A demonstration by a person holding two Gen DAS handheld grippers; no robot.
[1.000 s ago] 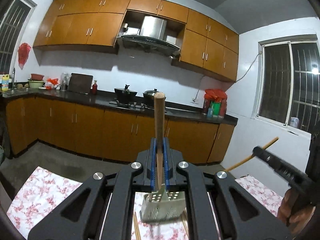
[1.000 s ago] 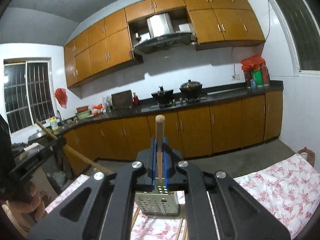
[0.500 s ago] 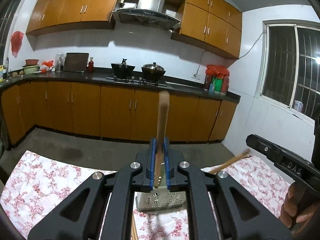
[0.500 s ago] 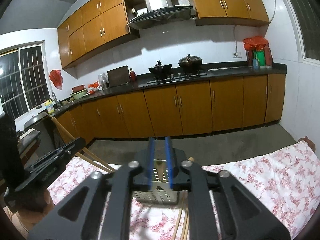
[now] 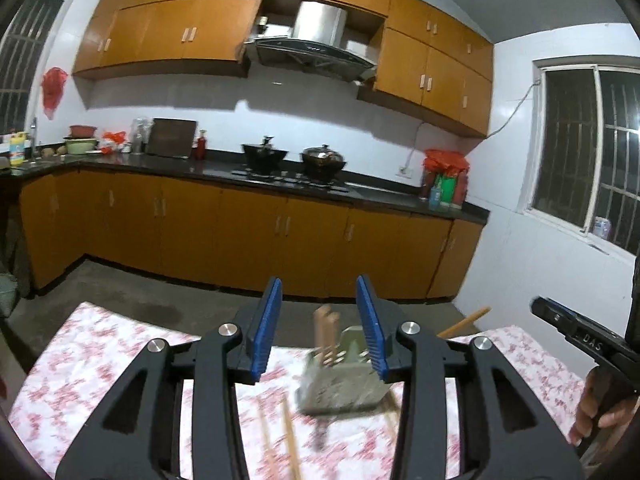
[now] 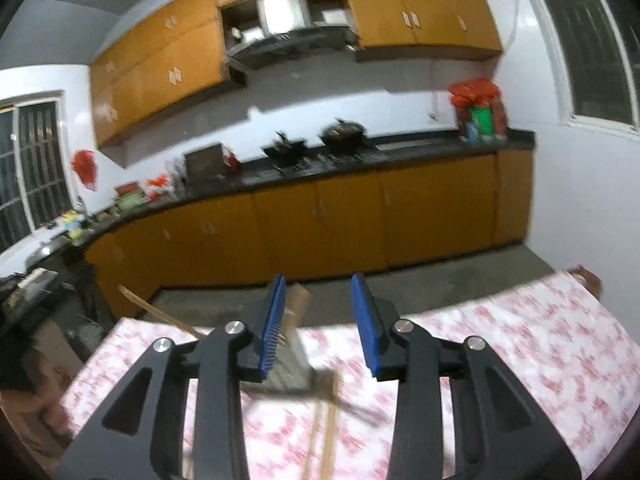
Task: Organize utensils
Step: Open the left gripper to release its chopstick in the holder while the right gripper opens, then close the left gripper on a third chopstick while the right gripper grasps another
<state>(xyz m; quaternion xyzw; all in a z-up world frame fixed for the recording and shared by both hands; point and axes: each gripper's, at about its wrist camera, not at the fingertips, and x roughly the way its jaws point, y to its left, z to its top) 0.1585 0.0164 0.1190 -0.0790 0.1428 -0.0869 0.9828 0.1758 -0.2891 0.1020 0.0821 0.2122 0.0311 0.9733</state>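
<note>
The left claw (image 5: 318, 330) is standing with its blue pads (image 5: 265, 326) wide apart, gripping nothing. Beyond the gap, close to the right-hand pad, a pale green holder (image 5: 344, 376) pierced with holes is sitting on the table, and two short wooden handles (image 5: 325, 334) are sticking up out of it. Loose chopsticks (image 5: 286, 436) are lying on the cloth just in front of the holder, blurred. A long wooden stick (image 5: 464, 322) is poking out behind the claw's right arm. At the far right edge the other tool's black body is showing, with a hand (image 5: 596, 408) around its grip.

The right claw (image 6: 320, 326) is likewise spread open and holding nothing. The holder (image 6: 292, 360) is sitting just ahead of it, partly behind the left-hand pad (image 6: 273, 324), with a wooden handle (image 6: 298, 302) rising from it. Chopsticks (image 6: 326, 420) are lying on the cloth below the gap; this view is smeared, so finer detail cannot be told. A wooden stick (image 6: 156, 312) is slanting in from the left.

The table is wearing a white cloth (image 5: 100, 360) with a red flower print. Behind it are running orange-brown lower cabinets (image 5: 248, 236) under a dark counter (image 5: 216, 170), with two black pots (image 5: 296, 158) on the stove, a steel hood (image 5: 316, 36) above, upper cabinets (image 5: 168, 28), and a barred window (image 5: 588, 152) at the right.
</note>
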